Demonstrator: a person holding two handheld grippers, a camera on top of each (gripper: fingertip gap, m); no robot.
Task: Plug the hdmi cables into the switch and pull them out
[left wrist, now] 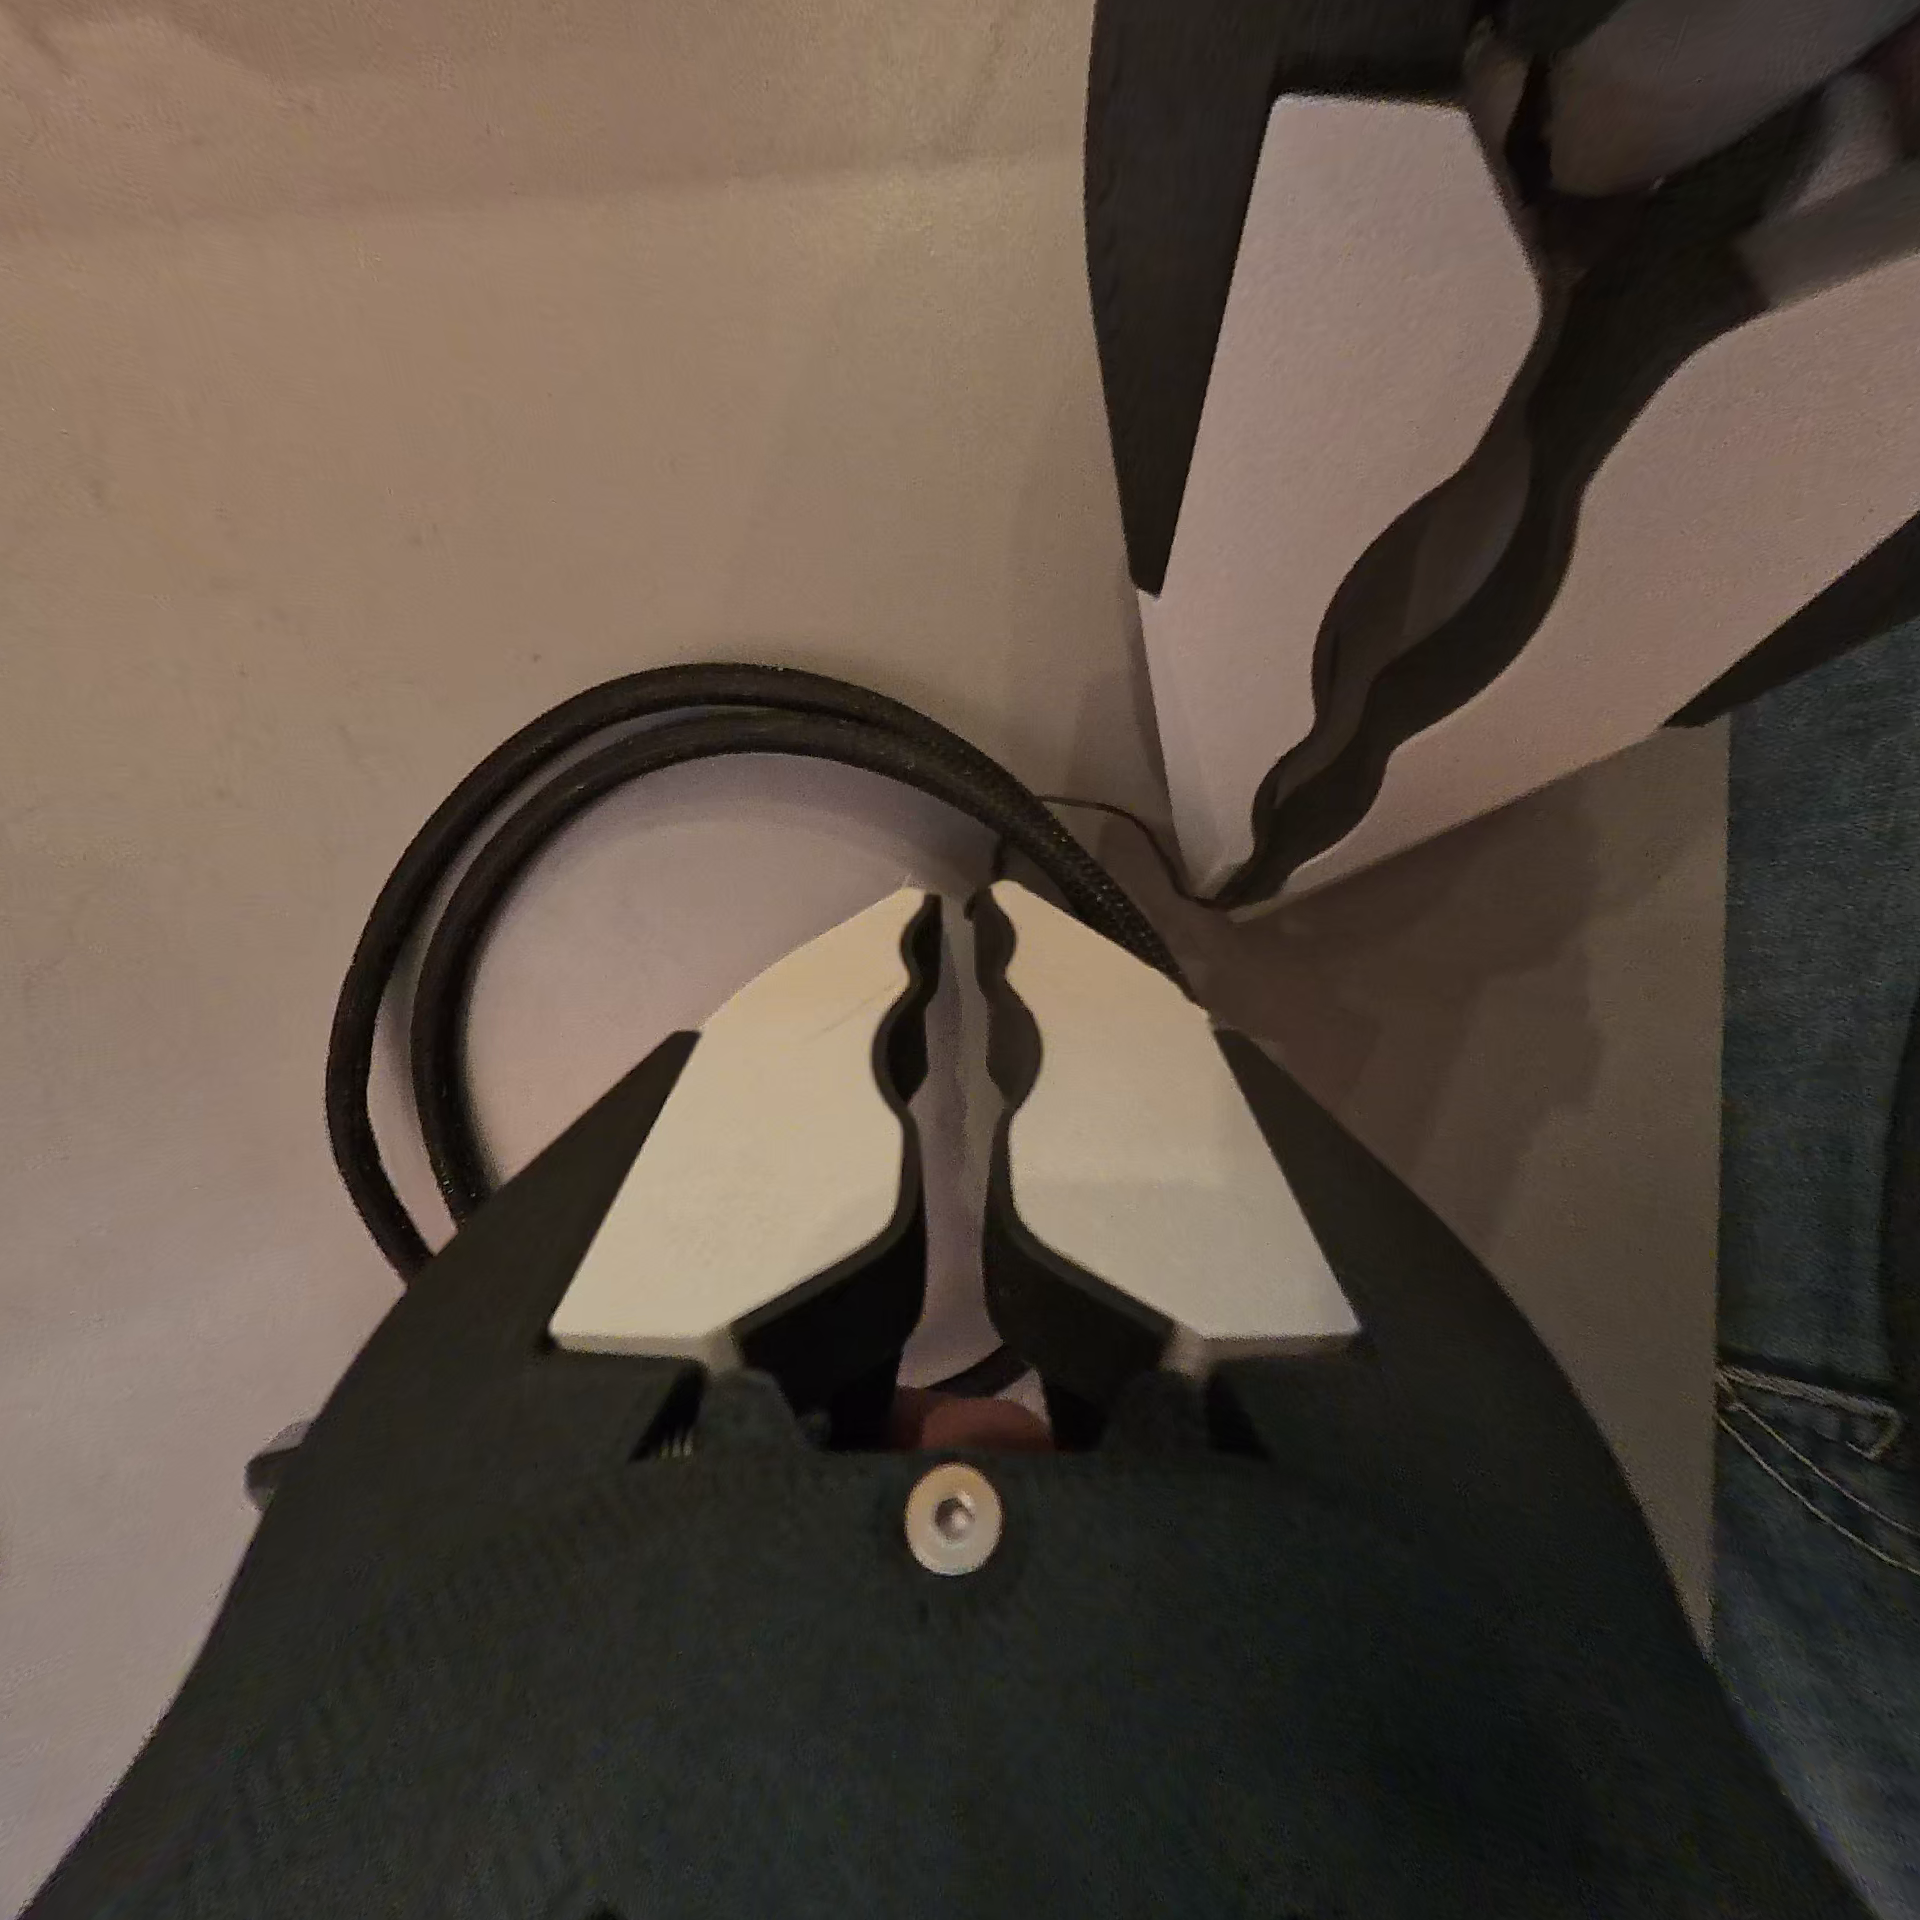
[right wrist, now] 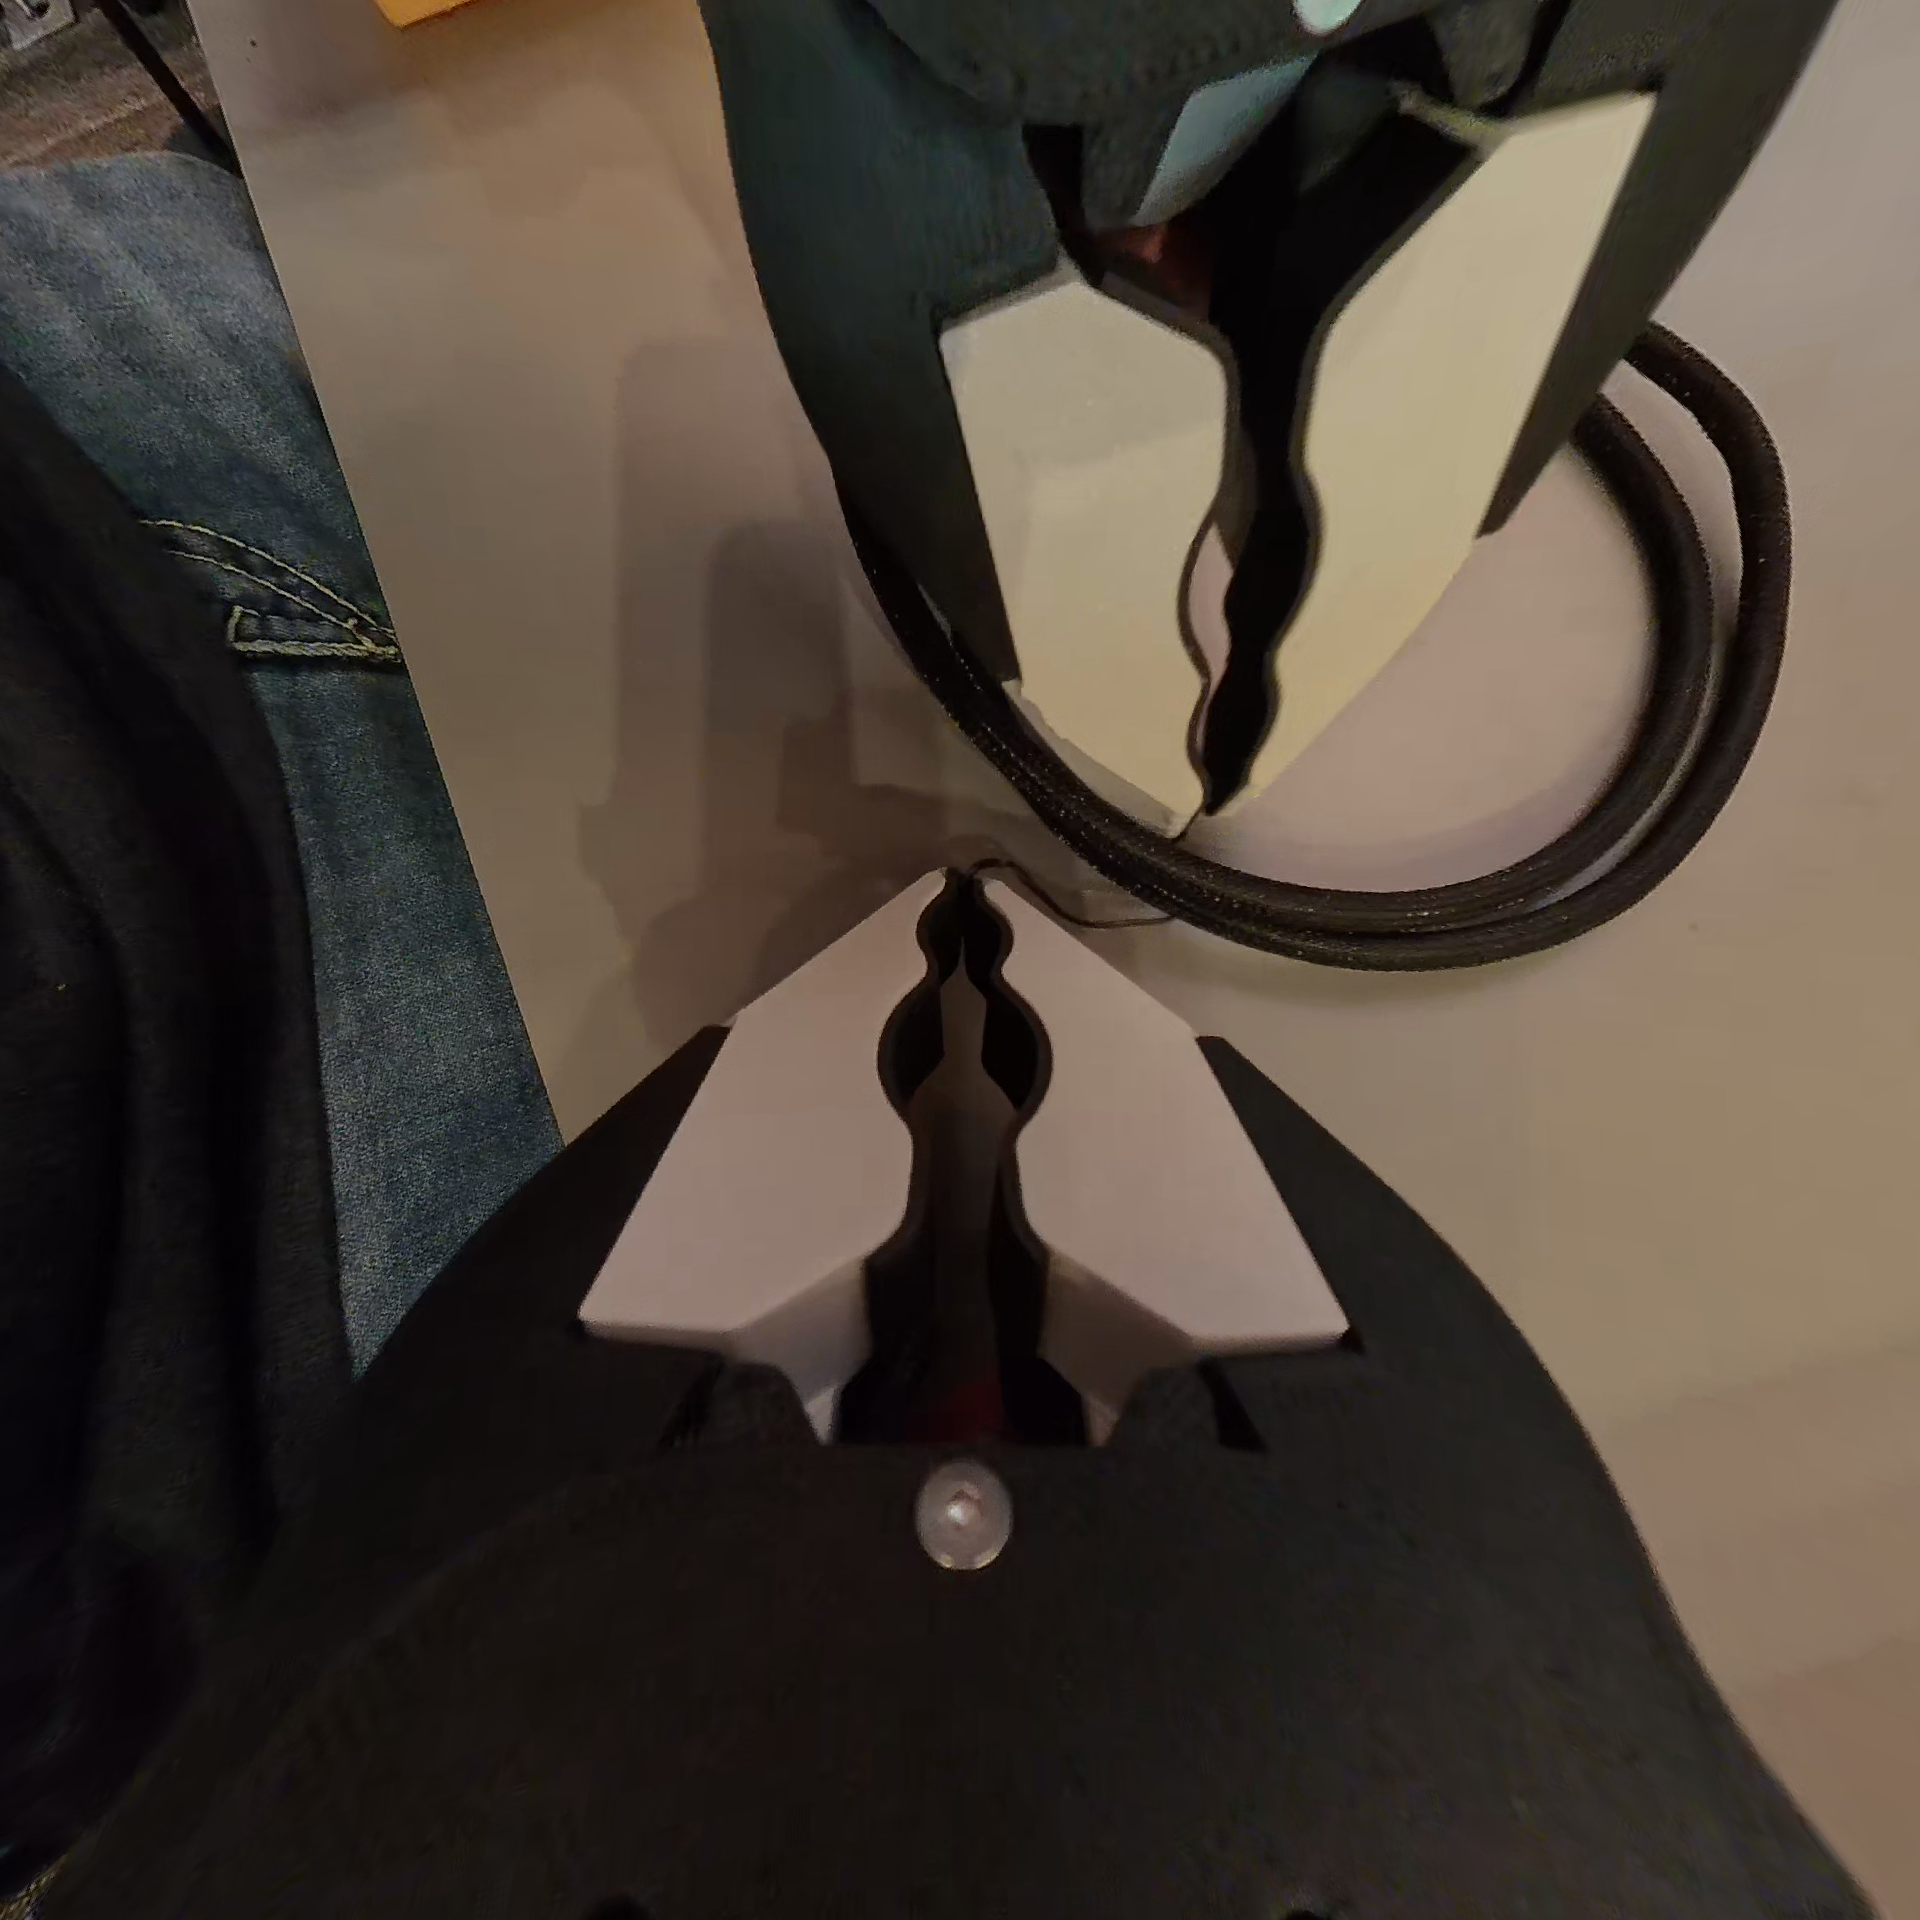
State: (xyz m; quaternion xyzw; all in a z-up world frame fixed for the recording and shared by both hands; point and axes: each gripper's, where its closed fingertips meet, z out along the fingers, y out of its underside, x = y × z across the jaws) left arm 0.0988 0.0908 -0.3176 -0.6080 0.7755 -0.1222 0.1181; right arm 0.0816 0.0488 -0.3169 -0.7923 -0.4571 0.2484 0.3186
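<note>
A black braided hdmi cable (left wrist: 665, 717) lies coiled in a loop on the pale table (left wrist: 520, 416). A thin black tie (left wrist: 1101, 808) binds the coil where the strands meet. My left gripper (left wrist: 956, 899) is closed to a narrow slit right at the coil, and an end of the tie seems pinched at its tips. My right gripper (right wrist: 961, 878) is shut on the other end of the tie (right wrist: 1081, 920), just beside the cable (right wrist: 1351, 925). The two grippers' tips are close together, with the left gripper (right wrist: 1205, 805) facing the right gripper (left wrist: 1221, 896). No switch or plugs are in view.
A person's leg in blue jeans (right wrist: 208, 416) sits against the table edge (right wrist: 343, 582), beside my right gripper. A yellow object (right wrist: 416, 8) peeks in at the far edge. Bare tabletop (left wrist: 312, 935) spreads beyond the coil. The grippers' ends are close to 4 centimeters from one another.
</note>
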